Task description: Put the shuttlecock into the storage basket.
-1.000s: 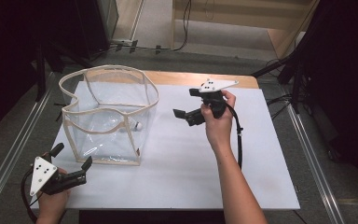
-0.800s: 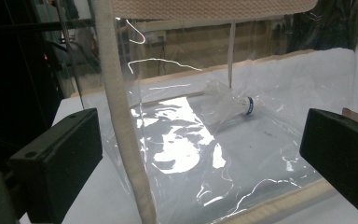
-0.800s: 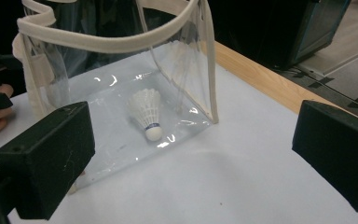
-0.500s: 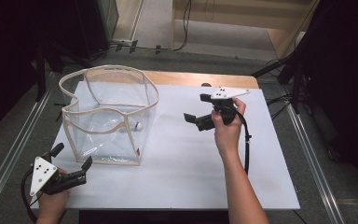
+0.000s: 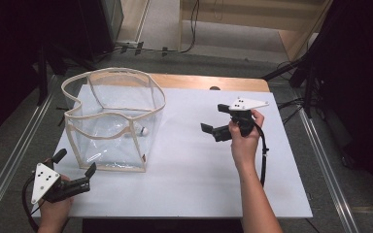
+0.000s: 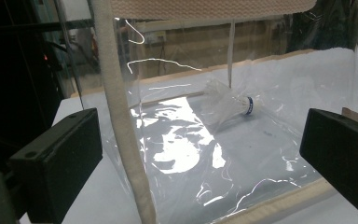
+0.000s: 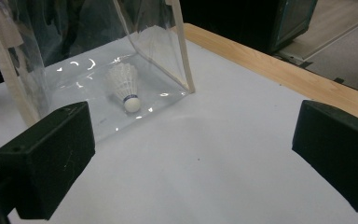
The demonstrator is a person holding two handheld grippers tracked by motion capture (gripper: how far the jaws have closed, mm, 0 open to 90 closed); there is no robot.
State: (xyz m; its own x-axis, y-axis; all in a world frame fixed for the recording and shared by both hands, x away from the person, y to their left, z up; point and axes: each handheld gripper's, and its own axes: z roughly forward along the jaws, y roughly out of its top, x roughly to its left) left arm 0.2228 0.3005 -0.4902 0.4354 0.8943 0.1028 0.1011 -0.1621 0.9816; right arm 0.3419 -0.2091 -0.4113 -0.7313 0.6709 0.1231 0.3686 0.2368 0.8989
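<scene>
Bag [image 5: 114, 121]: upright, left of frame, mouth open for access.
Shuttlecock [image 7: 125, 87]: lying inside bag.
Left tongs [image 5: 73, 167]: released, facing bag.
Right tongs [image 5: 212, 122]: released, empty.

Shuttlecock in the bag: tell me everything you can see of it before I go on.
The shuttlecock is white, with a feathered skirt, a rounded white cork and a dark blue band behind it. It lies on its side on the floor of the clear bag, near the wall facing the right gripper. Neither gripper touches it.
</scene>
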